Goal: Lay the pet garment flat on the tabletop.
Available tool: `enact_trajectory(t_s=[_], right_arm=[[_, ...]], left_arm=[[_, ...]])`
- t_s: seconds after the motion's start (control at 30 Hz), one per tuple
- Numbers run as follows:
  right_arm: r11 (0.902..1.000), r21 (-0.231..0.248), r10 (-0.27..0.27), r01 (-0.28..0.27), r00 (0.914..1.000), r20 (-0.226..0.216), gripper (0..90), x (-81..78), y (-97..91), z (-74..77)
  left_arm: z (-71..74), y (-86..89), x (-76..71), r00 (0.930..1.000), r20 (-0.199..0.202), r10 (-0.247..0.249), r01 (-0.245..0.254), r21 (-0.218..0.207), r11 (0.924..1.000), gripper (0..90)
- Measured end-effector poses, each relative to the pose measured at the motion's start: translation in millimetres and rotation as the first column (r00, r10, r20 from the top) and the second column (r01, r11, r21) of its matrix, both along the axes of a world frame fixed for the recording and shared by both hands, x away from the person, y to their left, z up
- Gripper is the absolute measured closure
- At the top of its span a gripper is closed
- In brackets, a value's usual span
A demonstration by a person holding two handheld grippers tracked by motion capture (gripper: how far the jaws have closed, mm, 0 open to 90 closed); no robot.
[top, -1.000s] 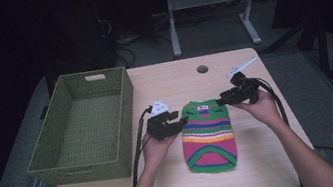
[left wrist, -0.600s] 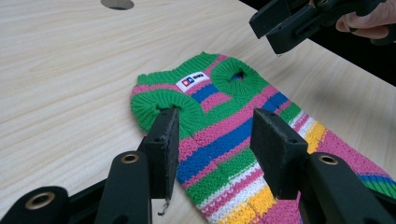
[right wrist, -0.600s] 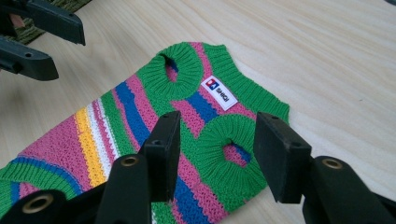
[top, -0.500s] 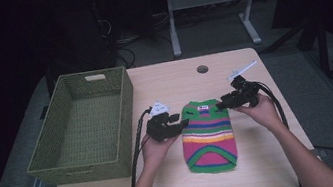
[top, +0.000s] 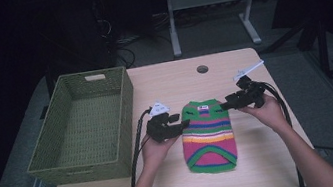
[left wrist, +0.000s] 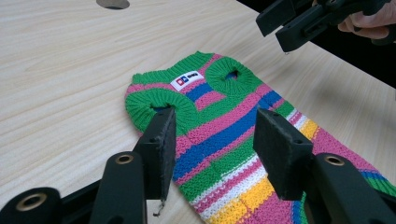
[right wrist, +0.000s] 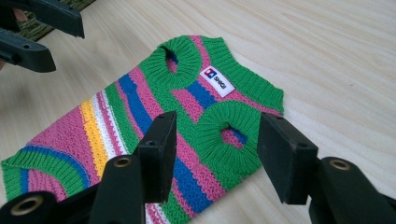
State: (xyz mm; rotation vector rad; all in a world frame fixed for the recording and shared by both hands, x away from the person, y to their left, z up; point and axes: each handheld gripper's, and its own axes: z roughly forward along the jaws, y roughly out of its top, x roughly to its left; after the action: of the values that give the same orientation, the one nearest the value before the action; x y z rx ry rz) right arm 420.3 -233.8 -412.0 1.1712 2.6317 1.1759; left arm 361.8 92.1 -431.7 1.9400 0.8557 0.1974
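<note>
The jaws of the left gripper [left wrist: 212, 140] are seen standing apart, flat black blocks with matte faces on arms studded with brass-ringed rivets, and nothing is pressed between them; they have just been opening, poised over the near sleeve hole of the sweater [left wrist: 224, 135]. The jaws of the right gripper [right wrist: 217, 149] are likewise parted and have just been opening, with the other ribbed sleeve hole framed between them but not clamped. In the high view the left gripper [top: 179, 122] is held just beside the sweater's [top: 208, 135] left shoulder and the right gripper [top: 229, 103] just beside its right shoulder, each carried in a hand [top: 155, 148] with a black cable trailing from it. The sweater is a small knitted piece, laid flat on the counter [top: 178, 81] between the two grippers, its neck toward the far edge. Its knit is coarse and ribbed, worked in bands of green, pink, blue, yellow and white, with round green ribbed cuffs around the two sleeve holes and a small white label [left wrist: 187, 79] sewn below the green collar. The counter is of pale wood grain with rounded corners and a round hole [top: 202, 69] near its far edge. At its left a deep rectangular basket [top: 84, 129] of green woven material is set, with a slot handle cut in its far wall.
</note>
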Motion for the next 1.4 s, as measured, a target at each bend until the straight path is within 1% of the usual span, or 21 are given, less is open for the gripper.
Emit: enact_trajectory(t_s=[0.17, 0.23, 0.3, 0.33, 0.43, 0.57, 0.63, 0.73, 0.8, 0.83, 0.93, 0.97, 1.13, 1.2, 1.23, 1.3, 1.37, 1.4], right_arm=[[1.0, 0.005, 0.0, 0.0, 1.0, -0.001, 46.1, -3.2, -5.2, -2.4], [1.0, 0.004, -0.002, 0.003, 0.9999, -0.014, 45.2, -4.1, -7.1, -2.7], [1.0, 0.004, -0.001, 0.001, 0.9999, -0.012, 45.2, -4.5, -8.1, -2.6], [1.0, 0.006, -0.003, 0.003, 1.0, -0.004, 44.8, -5.9, -10.1, -1.9], [1.0, 0.001, -0.006, 0.006, 1.0, -0.004, 44.0, -6.9, -12.6, -2.1], [0.9999, 0.012, -0.011, 0.011, 0.9999, -0.002, 43.2, -9.7, -16.6, -3.2], [0.9999, 0.006, -0.012, 0.012, 0.9999, -0.007, 42.6, -11.1, -18.4, -4.0], [0.9999, 0.007, -0.012, 0.012, 0.9999, -0.002, 42.5, -12.5, -20.5, -5.3], [1.0, 0.003, -0.008, 0.008, 0.9999, -0.006, 41.5, -14.2, -23.1, -6.8], [0.9999, -0.001, -0.012, 0.012, 0.9998, -0.015, 41.5, -15.3, -23.9, -6.8], [0.9999, 0.001, -0.012, 0.012, 0.9999, -0.006, 41.5, -17.6, -25.6, -5.9], [0.9999, 0.0, -0.013, 0.013, 0.9999, 0.006, 41.6, -18.8, -26.4, -5.4], [1.0, -0.001, -0.009, 0.009, 0.9999, 0.012, 41.4, -23.7, -28.7, -6.0], [1.0, 0.003, -0.008, 0.008, 0.9999, 0.013, 41.2, -25.4, -29.8, -6.9], [0.9999, 0.004, -0.011, 0.011, 0.9999, 0.012, 41.1, -26.6, -30.6, -7.3], [0.9999, 0.009, -0.013, 0.013, 0.9998, 0.012, 40.4, -28.3, -32.0, -8.5], [0.9999, 0.007, -0.01, 0.01, 0.9999, 0.003, 39.7, -28.9, -33.5, -9.1], [0.9998, 0.013, -0.014, 0.014, 0.9999, 0.008, 39.7, -30.1, -33.9, -9.5]], left_arm=[[0.5, 0.3, -0.8, 1.0, -0.007, -0.002, 0.002, 0.01, 0.9999, 46.3], [0.8, 0.7, -1.1, 1.0, -0.008, -0.002, 0.002, 0.011, 0.9999, 45.8], [1.0, 0.9, -1.2, 1.0, -0.009, -0.001, 0.002, 0.012, 0.9999, 45.8], [0.8, 1.4, -0.9, 0.9999, -0.011, 0.0, 0.0, 0.014, 0.9999, 45.5], [0.3, 1.3, -0.7, 0.9999, -0.014, 0.003, -0.003, 0.01, 0.9999, 44.8], [-0.3, 0.4, -1.2, 0.9999, -0.017, -0.004, 0.004, 0.016, 0.9999, 44.1], [-0.9, 0.7, -2.1, 0.9999, -0.012, -0.002, 0.002, 0.014, 0.9999, 44.0], [-1.8, 1.2, -2.9, 0.9998, -0.019, 0.002, -0.002, 0.012, 0.9999, 43.0], [-3.8, 2.7, -4.5, 0.9997, -0.023, 0.006, -0.005, 0.013, 0.9999, 42.4], [-4.5, 2.8, -4.9, 0.9997, -0.023, 0.007, -0.007, 0.009, 0.9999, 42.4], [-5.2, 3.6, -6.0, 0.9997, -0.025, 0.005, -0.005, 0.012, 0.9999, 42.2], [-5.3, 4.1, -6.5, 0.9997, -0.025, 0.008, -0.007, 0.01, 0.9999, 42.0], [-5.1, 4.4, -7.6, 0.9996, -0.022, 0.019, -0.018, 0.018, 0.9997, 38.5], [-6.0, 4.4, -9.4, 0.9997, -0.019, 0.017, -0.016, 0.029, 0.9994, 38.4], [-6.2, 4.5, -9.6, 0.9996, -0.026, 0.015, -0.014, 0.031, 0.9994, 38.2], [-6.4, 4.7, -9.9, 0.9995, -0.029, 0.011, -0.01, 0.034, 0.9994, 37.7], [-6.2, 4.5, -10.3, 0.9995, -0.031, 0.008, -0.007, 0.031, 0.9995, 37.5], [-5.9, 4.2, -10.8, 0.9995, -0.032, 0.005, -0.004, 0.03, 0.9995, 37.5]])
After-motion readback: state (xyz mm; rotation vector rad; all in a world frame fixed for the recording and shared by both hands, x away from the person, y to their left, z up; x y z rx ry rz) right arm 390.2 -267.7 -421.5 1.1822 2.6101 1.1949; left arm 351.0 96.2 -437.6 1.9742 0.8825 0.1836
